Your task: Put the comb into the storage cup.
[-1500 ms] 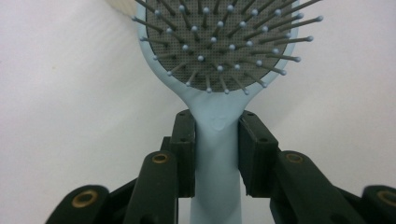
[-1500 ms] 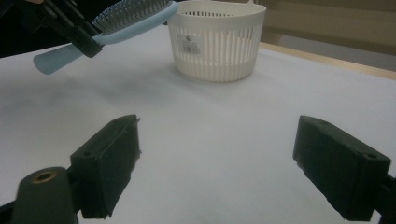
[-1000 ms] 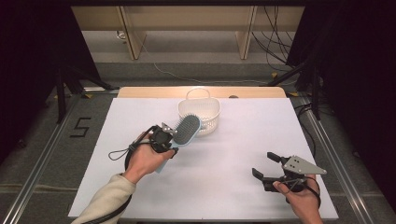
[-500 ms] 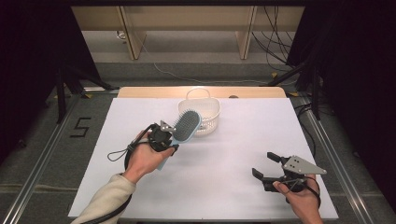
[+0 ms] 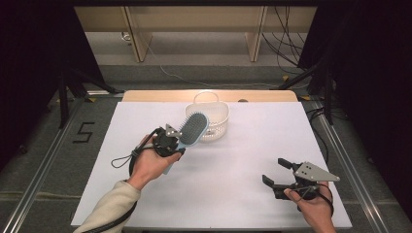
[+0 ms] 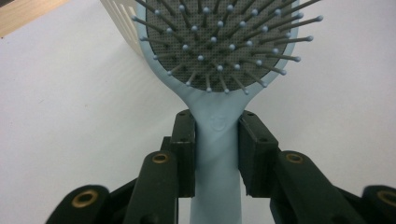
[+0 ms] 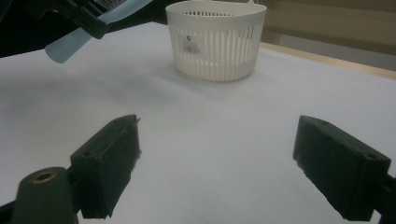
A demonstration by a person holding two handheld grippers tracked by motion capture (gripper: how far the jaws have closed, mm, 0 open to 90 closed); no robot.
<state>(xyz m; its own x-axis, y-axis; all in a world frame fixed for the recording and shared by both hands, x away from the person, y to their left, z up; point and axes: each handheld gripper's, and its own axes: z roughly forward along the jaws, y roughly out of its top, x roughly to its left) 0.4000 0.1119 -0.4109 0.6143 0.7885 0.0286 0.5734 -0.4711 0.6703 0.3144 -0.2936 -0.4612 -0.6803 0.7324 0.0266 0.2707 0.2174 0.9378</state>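
Lab recording rig: white table, dark curtains, floor cables.

Lighting: overhead, even on the white counter; brightest strip at 12 o'clock behind the basket. Surroundings at 3 and 9 o'clock near black. Shadows: soft, faint. Glare: none. Focus: high view sharp; hairbrush bristles crisp in left gripper view; near jaws blurred in right gripper view, slight grain.

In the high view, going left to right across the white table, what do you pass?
Left gripper shut on the blue hairbrush → white basket → right gripper, jaws open, with nothing between them.
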